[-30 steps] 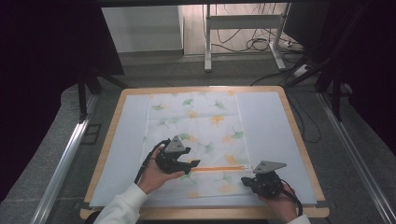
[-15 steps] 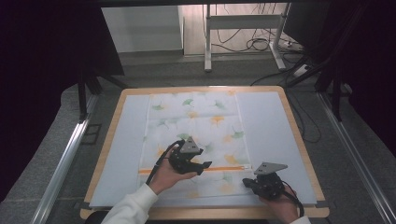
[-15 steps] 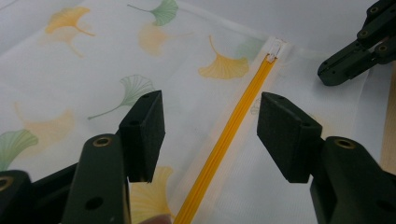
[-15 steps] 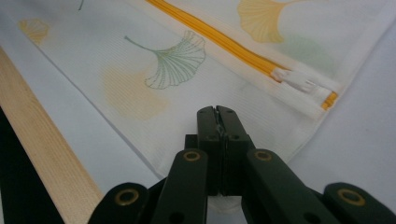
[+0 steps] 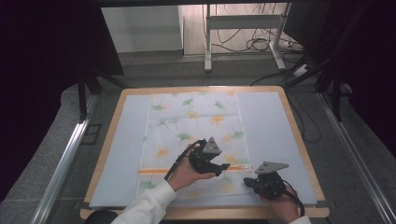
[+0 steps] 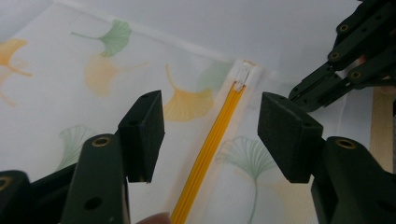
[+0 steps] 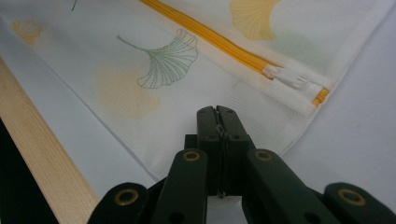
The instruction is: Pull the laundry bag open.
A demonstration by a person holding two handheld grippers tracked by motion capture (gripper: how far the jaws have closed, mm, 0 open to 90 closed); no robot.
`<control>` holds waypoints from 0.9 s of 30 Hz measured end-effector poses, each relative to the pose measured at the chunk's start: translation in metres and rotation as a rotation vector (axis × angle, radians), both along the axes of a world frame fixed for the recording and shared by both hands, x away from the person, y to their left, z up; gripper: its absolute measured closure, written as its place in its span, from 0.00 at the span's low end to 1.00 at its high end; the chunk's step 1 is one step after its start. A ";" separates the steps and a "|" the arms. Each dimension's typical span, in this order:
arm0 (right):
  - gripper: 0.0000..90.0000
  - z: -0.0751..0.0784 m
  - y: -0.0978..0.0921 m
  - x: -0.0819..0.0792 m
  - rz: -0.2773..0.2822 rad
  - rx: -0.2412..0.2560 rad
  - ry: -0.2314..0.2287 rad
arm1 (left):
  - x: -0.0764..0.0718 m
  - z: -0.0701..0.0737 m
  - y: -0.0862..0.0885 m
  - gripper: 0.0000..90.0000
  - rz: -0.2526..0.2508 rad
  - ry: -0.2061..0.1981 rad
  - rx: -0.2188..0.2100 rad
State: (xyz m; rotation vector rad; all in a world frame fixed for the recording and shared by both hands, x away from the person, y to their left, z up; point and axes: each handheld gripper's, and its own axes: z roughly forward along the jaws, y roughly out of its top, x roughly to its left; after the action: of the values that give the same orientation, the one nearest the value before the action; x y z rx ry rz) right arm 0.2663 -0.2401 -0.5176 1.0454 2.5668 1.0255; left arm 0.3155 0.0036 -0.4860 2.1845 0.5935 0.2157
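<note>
You're sliding your left gripper [image 5: 225,166], jaws wide apart, toward 3 o'clock along the orange zipper [image 6: 208,151] to its white pull [image 6: 241,74], while your right gripper [image 7: 218,116] is staying clamped on the mesh bag's [image 5: 196,126] 5 o'clock corner.

We wear a white sleeve [image 5: 148,206] on our left arm; our left gripper [image 5: 215,164] and right gripper [image 5: 254,180] are black, brass-riveted, topped by grey three-cornered plates, trailing black cables.

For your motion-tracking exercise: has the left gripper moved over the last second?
Yes. The left gripper has travelled rightward along the orange zipper toward the right gripper.
</note>
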 end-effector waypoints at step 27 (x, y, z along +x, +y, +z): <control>0.99 -0.003 -0.002 -0.007 -0.034 -0.011 -0.019 | 0.025 -0.008 -0.039 0.46 -0.071 0.010 0.054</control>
State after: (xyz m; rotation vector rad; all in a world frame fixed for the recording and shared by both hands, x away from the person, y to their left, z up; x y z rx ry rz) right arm 0.2589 -0.2424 -0.5204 1.0671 2.5282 1.0069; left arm 0.3407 -0.0359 -0.4936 2.2554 0.5206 0.1850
